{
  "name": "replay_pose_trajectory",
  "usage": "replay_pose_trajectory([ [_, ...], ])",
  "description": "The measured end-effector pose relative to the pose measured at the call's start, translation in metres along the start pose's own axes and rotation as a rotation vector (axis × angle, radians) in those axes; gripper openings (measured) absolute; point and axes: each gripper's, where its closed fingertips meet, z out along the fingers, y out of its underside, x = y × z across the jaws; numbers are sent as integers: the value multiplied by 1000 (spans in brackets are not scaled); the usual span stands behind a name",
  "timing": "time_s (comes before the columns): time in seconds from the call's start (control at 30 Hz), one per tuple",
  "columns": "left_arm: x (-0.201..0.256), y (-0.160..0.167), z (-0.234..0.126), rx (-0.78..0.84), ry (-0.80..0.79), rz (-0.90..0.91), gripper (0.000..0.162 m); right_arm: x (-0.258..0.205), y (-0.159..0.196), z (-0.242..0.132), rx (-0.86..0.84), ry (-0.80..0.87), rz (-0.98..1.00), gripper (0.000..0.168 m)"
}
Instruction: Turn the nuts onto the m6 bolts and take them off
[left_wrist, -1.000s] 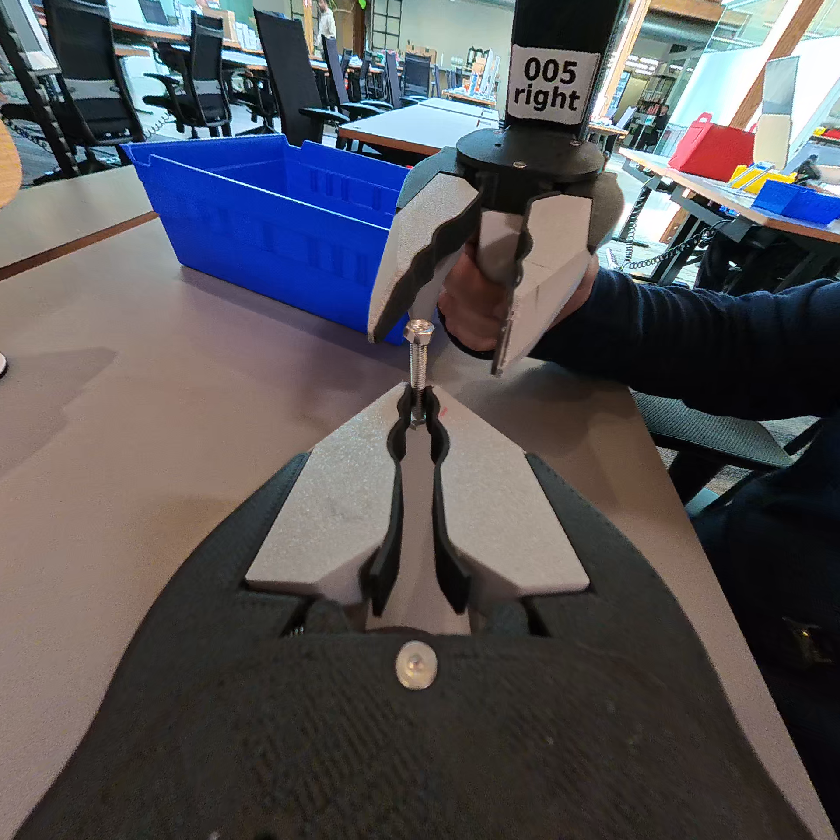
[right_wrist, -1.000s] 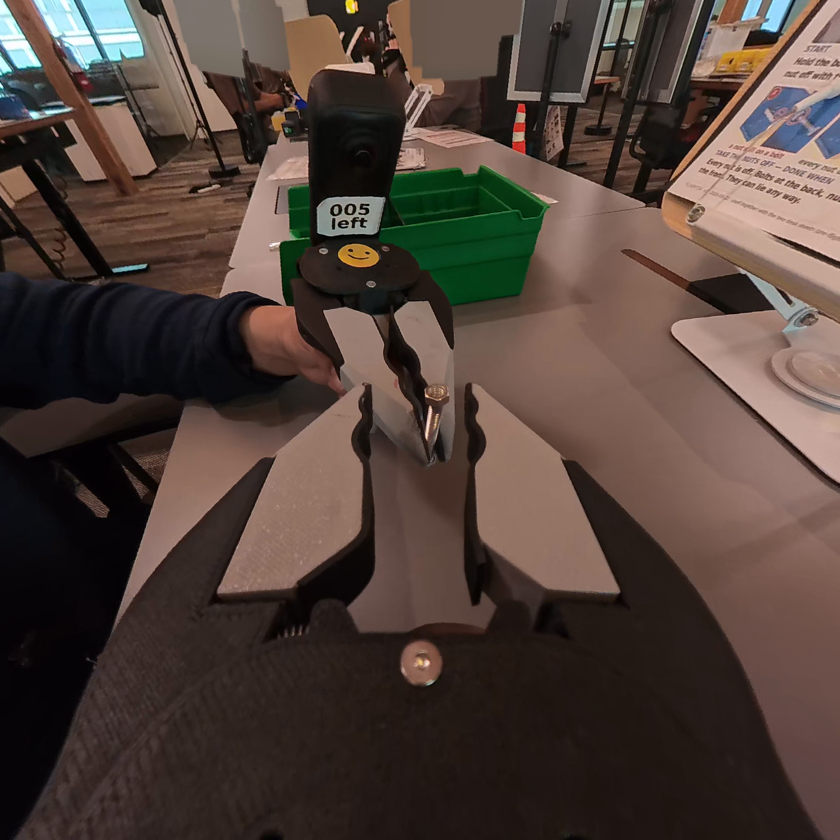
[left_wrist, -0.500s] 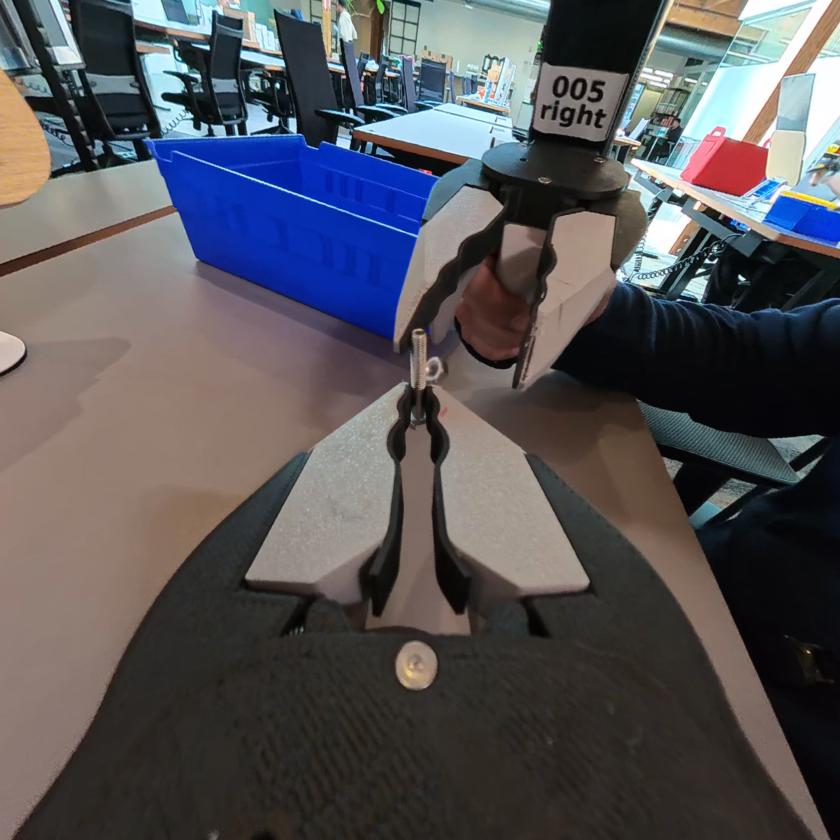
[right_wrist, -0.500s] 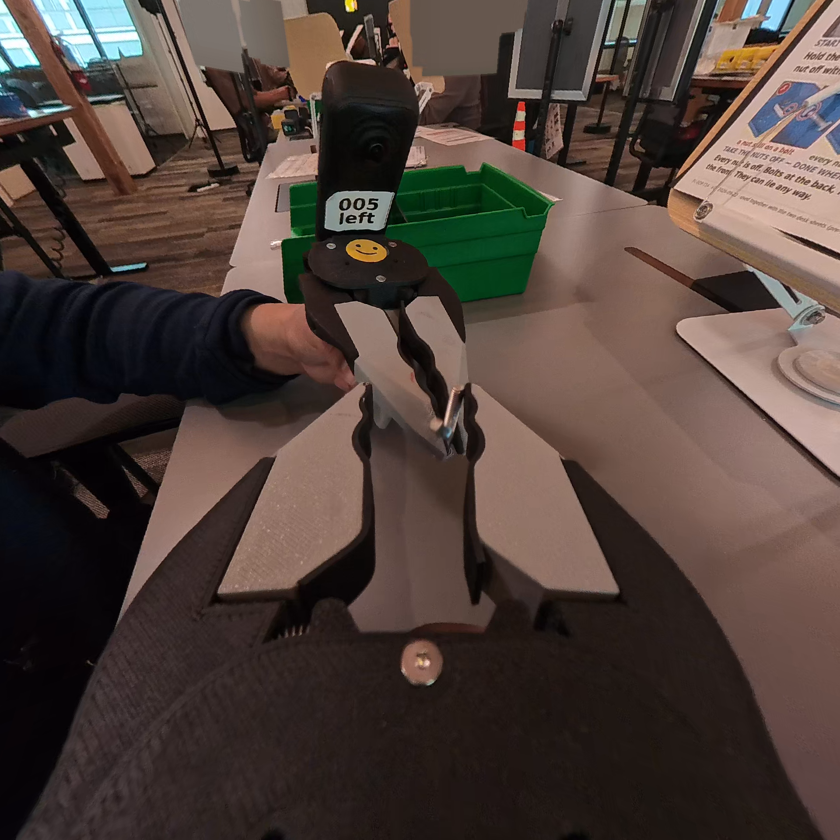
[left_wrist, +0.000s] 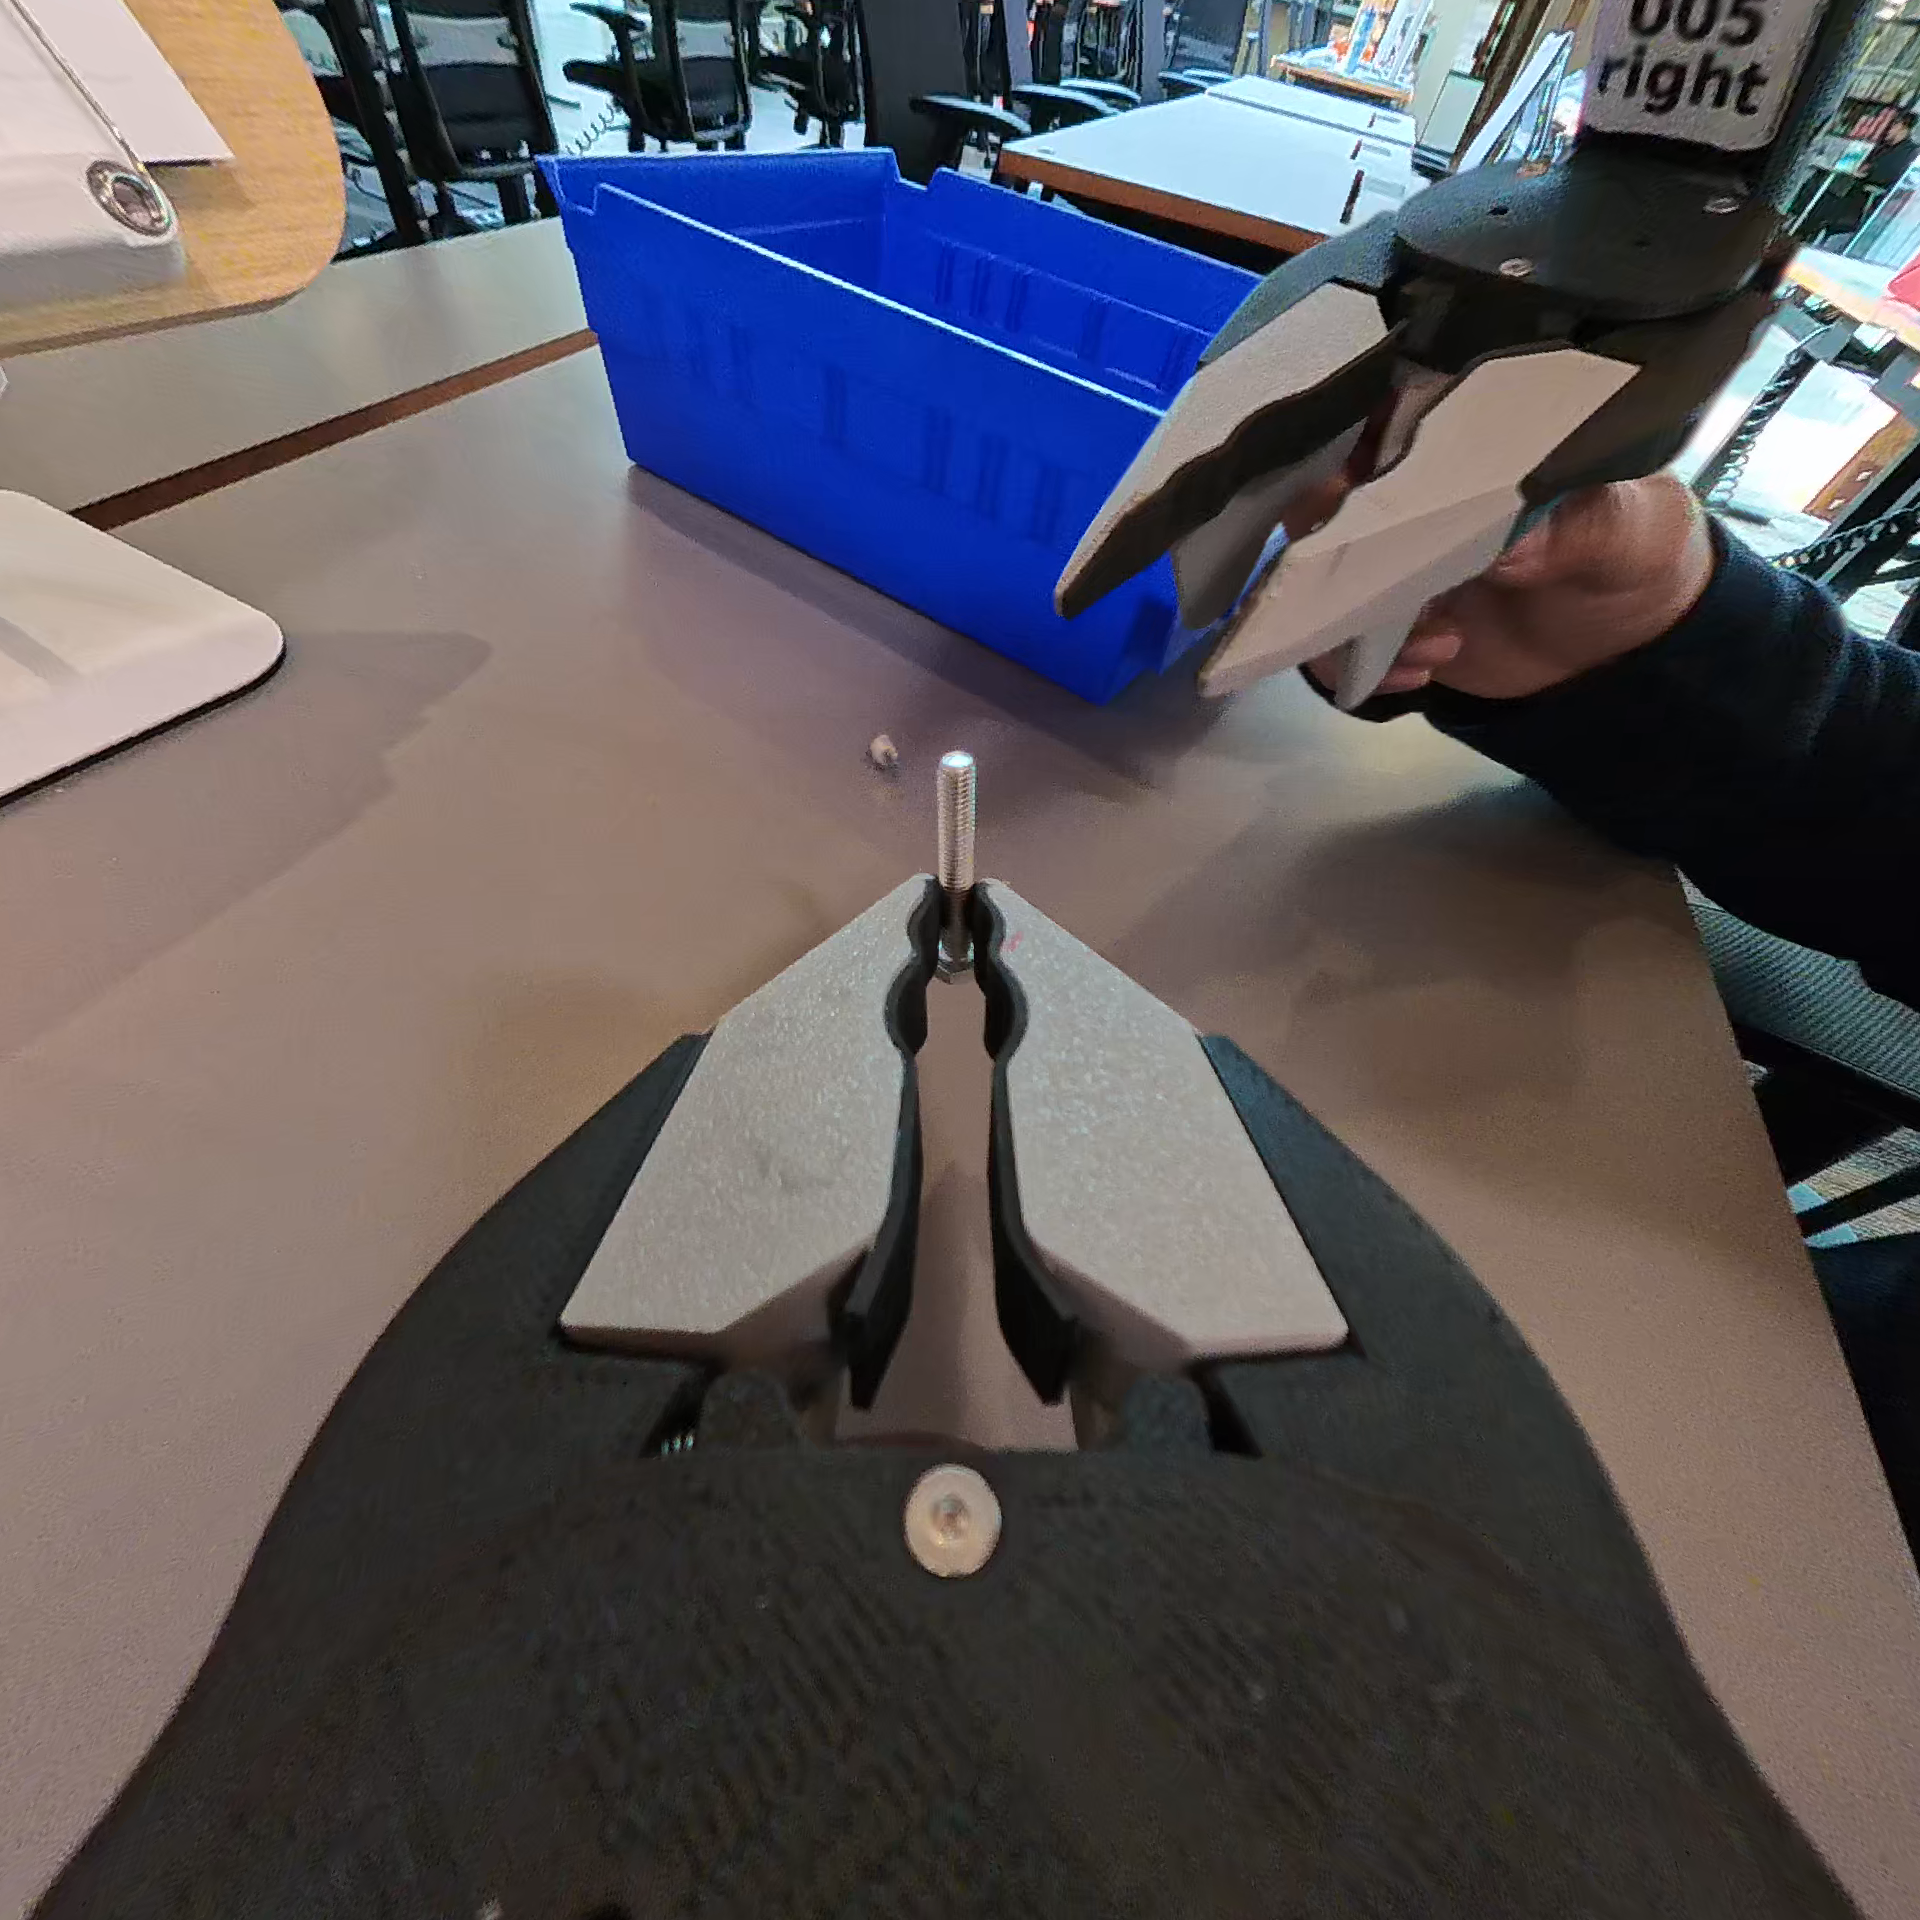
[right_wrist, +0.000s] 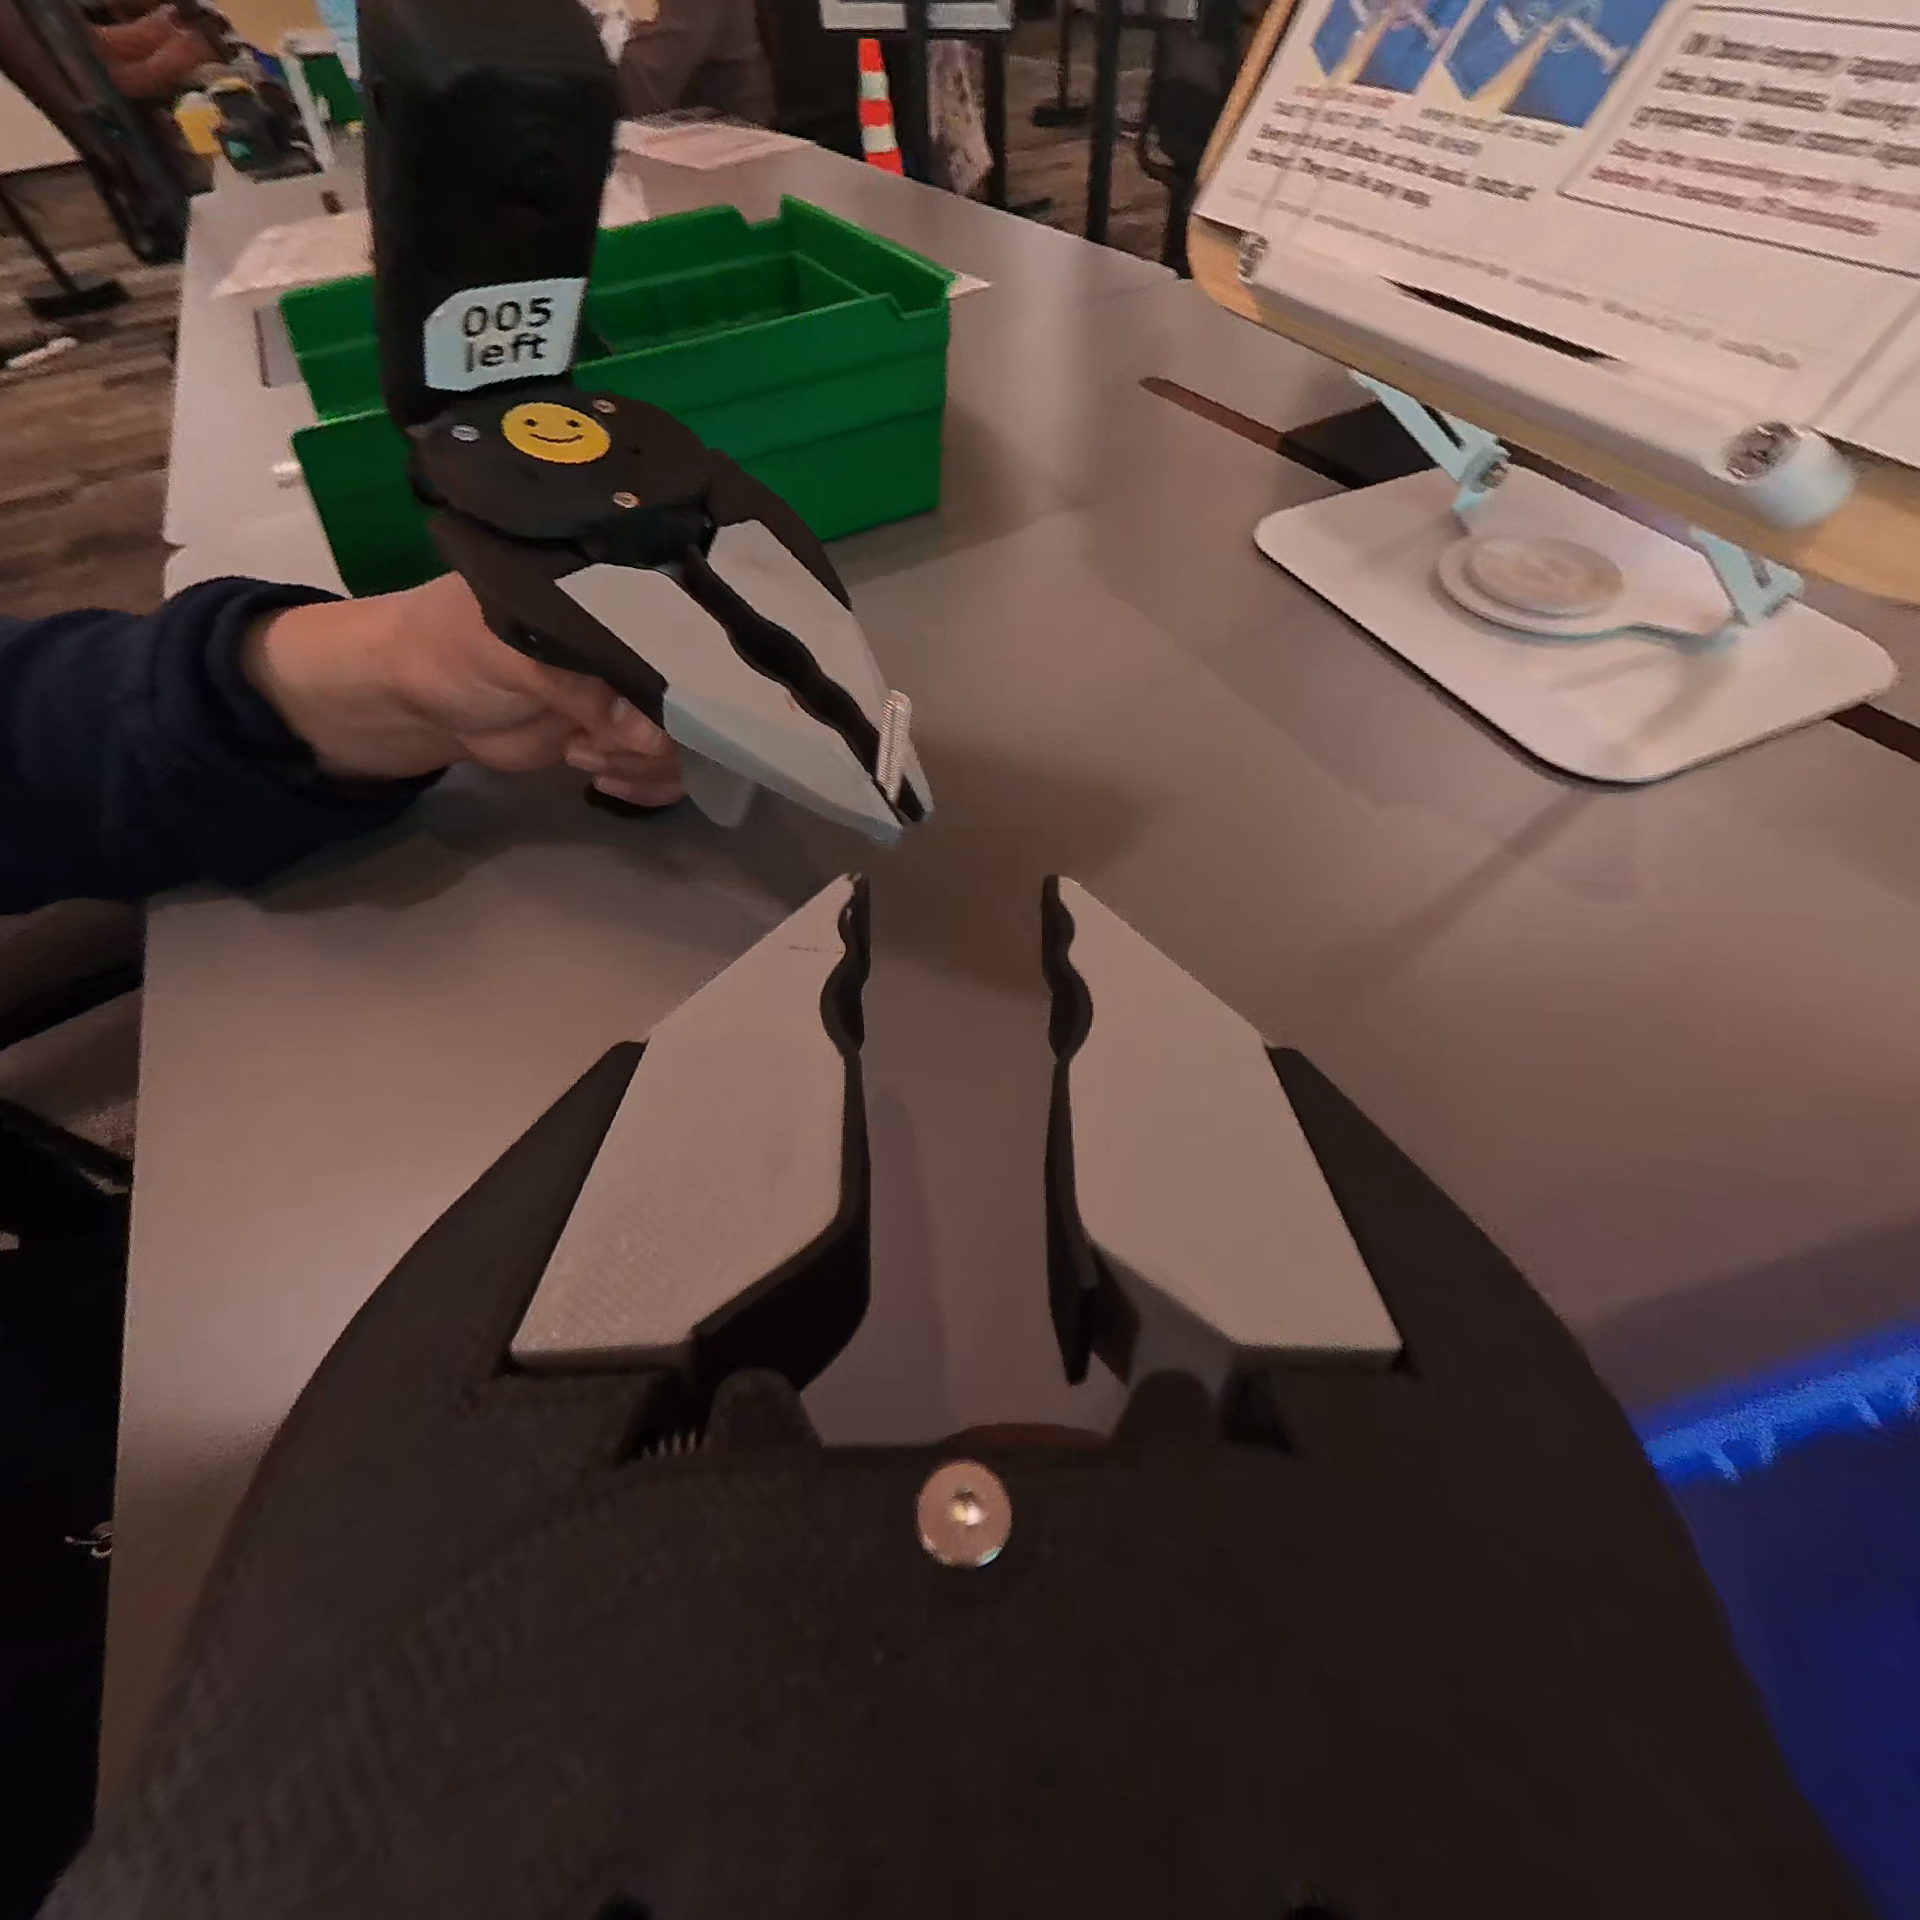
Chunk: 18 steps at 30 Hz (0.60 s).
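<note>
- The left gripper (left_wrist: 954, 914) was closed on the bolt (left_wrist: 954, 821), pinching it near its head with the bare threaded end sticking out past the tips.
- The right gripper (right_wrist: 951, 914) was open and held nothing.
- A small nut (left_wrist: 882, 748) lay on the table (left_wrist: 416, 831), just in front of the blue bin (left_wrist: 883, 416).
- A green bin (right_wrist: 790, 353) sat near the table's far edge.

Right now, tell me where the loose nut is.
In the left wrist view, the nut lies on the table, just left of the bolt, before the blue bin.
</note>
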Motion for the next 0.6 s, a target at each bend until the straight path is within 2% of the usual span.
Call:
replay_pose_trajectory([
  [0.13, 6, -4, 0, 28, 27, 13, 3, 10, 12, -10, -39, 81, 46, 30],
  [0.23, 14, -5, 1, 39, 79, 17, 3, -7, 13, -2, -56, 23, 56, 30],
  [0.47, 24, -2, 4, 24, 119, 33, 4, -33, -12, 28, -43, -137, 87, 28],
  [0.57, 27, 0, 6, 5, 127, 44, 4, -34, -10, 38, -105, -150, 67, 4],
  [0.6, 26, 1, 7, -3, 117, 42, 4, -33, -8, 40, -125, -149, 58, 3],
])
